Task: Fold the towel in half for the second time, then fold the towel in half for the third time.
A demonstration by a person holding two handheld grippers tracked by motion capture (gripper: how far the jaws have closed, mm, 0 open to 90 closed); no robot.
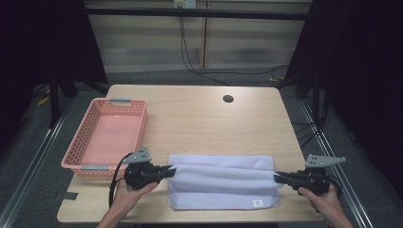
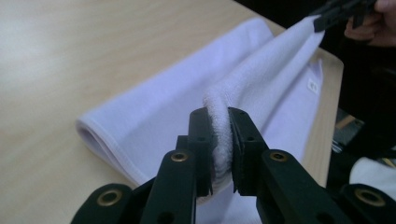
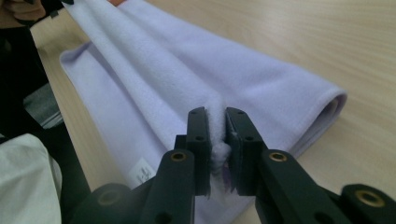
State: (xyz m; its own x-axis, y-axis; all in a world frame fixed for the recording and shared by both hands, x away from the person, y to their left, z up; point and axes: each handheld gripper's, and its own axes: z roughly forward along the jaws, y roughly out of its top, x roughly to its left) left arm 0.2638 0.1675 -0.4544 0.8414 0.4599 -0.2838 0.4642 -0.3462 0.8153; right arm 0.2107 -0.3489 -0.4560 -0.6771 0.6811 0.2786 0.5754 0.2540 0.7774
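Observation:
A pale lilac towel (image 1: 221, 183) lies folded near the table's front edge, with its top layer lifted into a ridge between my two grippers. At the towel's left end, my left gripper (image 1: 173, 169) is shut on that ridge. In the left gripper view the jaws (image 2: 219, 116) pinch a thick fold of the towel (image 2: 187, 88), and the right gripper (image 2: 327, 18) holds the far end. My right gripper (image 1: 276, 176) is shut on the right end. In the right gripper view its jaws (image 3: 215, 116) squeeze the towel (image 3: 196, 60).
A pink plastic basket (image 1: 76, 142) with nothing in it stands at the left of the wooden table (image 1: 199, 118), close behind my left gripper. A round cable hole (image 1: 228, 99) sits at the back. A small white label (image 1: 257, 203) marks the towel's front right corner.

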